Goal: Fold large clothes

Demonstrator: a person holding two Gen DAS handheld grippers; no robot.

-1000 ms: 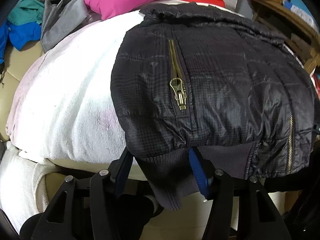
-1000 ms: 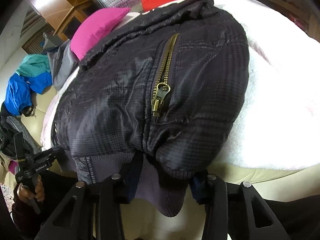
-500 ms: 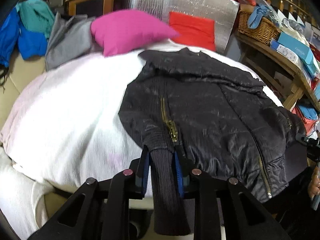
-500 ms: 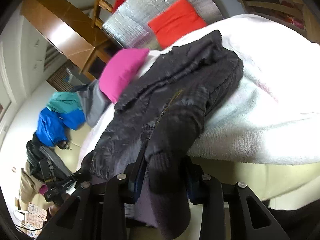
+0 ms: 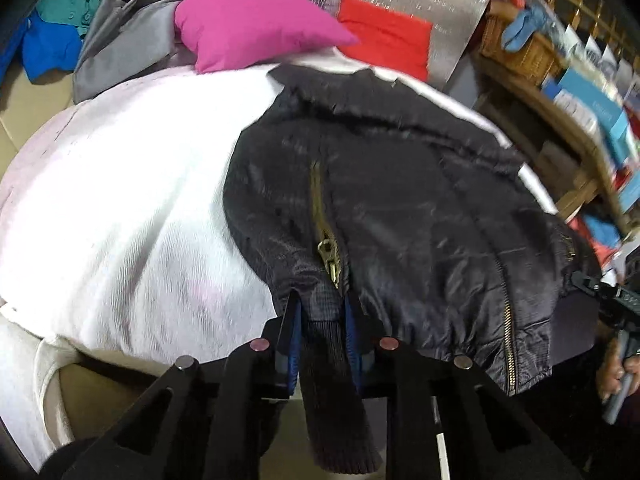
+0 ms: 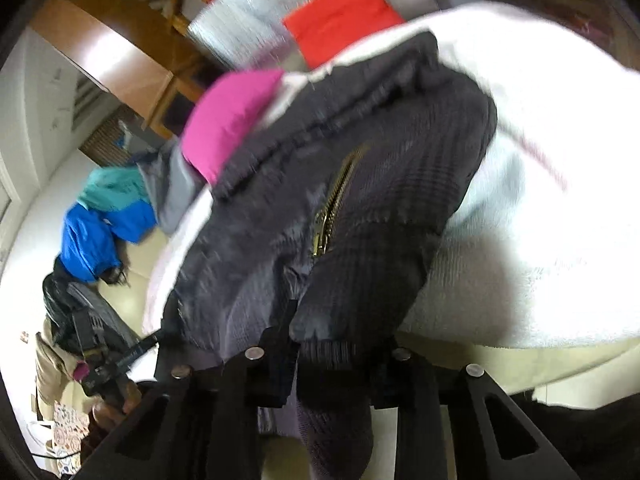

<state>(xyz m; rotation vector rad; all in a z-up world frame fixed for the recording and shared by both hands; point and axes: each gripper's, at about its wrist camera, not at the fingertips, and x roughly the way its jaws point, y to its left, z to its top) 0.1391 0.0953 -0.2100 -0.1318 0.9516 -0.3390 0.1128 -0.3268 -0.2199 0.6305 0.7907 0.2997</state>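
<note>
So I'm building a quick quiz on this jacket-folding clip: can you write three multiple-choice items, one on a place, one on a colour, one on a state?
1. Where does the black jacket lie?
A. on the white blanket
B. in the wicker basket
C. on the floor

2. What colour is the cushion beyond the jacket's collar?
A. green
B. pink
C. yellow

3. What is the left hand-held gripper doing?
A. open over bare blanket
B. gripping the pink cushion
C. clamped on a ribbed cuff

Key: 1 A, blanket shows around the jacket; 2 B, it is plainly pink; 3 C, the cuff sits pinched between the blue pads.
</note>
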